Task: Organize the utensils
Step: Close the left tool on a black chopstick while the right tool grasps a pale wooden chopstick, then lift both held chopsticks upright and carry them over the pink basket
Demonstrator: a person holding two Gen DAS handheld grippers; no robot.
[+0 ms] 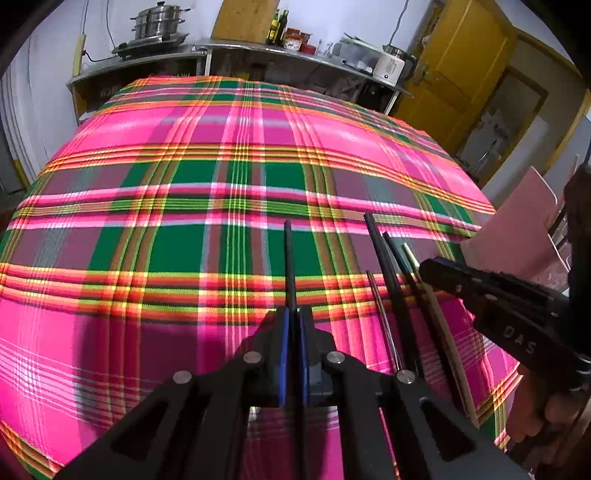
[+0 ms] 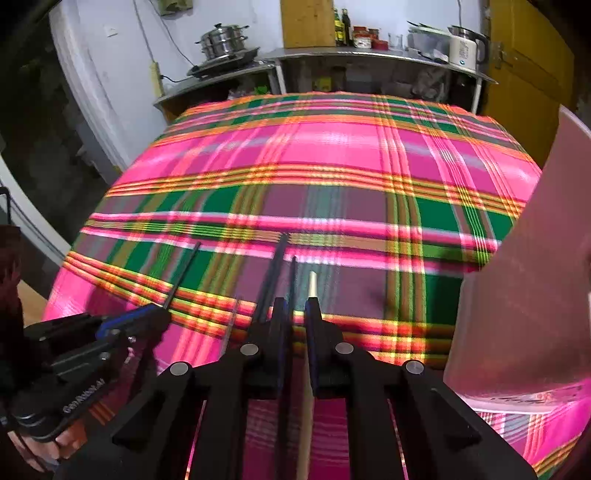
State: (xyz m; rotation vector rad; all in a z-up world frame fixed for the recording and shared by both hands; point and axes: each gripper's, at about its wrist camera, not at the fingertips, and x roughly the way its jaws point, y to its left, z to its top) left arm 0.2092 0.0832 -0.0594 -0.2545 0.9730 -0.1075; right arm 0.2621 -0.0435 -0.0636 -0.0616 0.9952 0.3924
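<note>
My left gripper (image 1: 294, 314) is shut on a single black chopstick (image 1: 289, 258) that points straight ahead over the plaid tablecloth (image 1: 166, 240). To its right, my right gripper (image 1: 424, 269) grips a bundle of chopsticks (image 1: 388, 266), mostly black with one pale wooden one. In the right wrist view the right gripper (image 2: 297, 306) has a black chopstick (image 2: 293, 280) and the pale chopstick (image 2: 312, 284) between its pads, and more black sticks (image 2: 275, 273) run along its left finger. The left gripper (image 2: 162, 310) shows at the left with its lone chopstick (image 2: 184, 273).
A pale pink plastic container (image 2: 535, 277) stands close on the right, at the table's edge. Behind the table a metal counter (image 1: 258, 48) carries steel pots (image 1: 159, 22), bottles and a white kettle (image 1: 388, 66). A yellow door (image 1: 461, 74) is at the back right.
</note>
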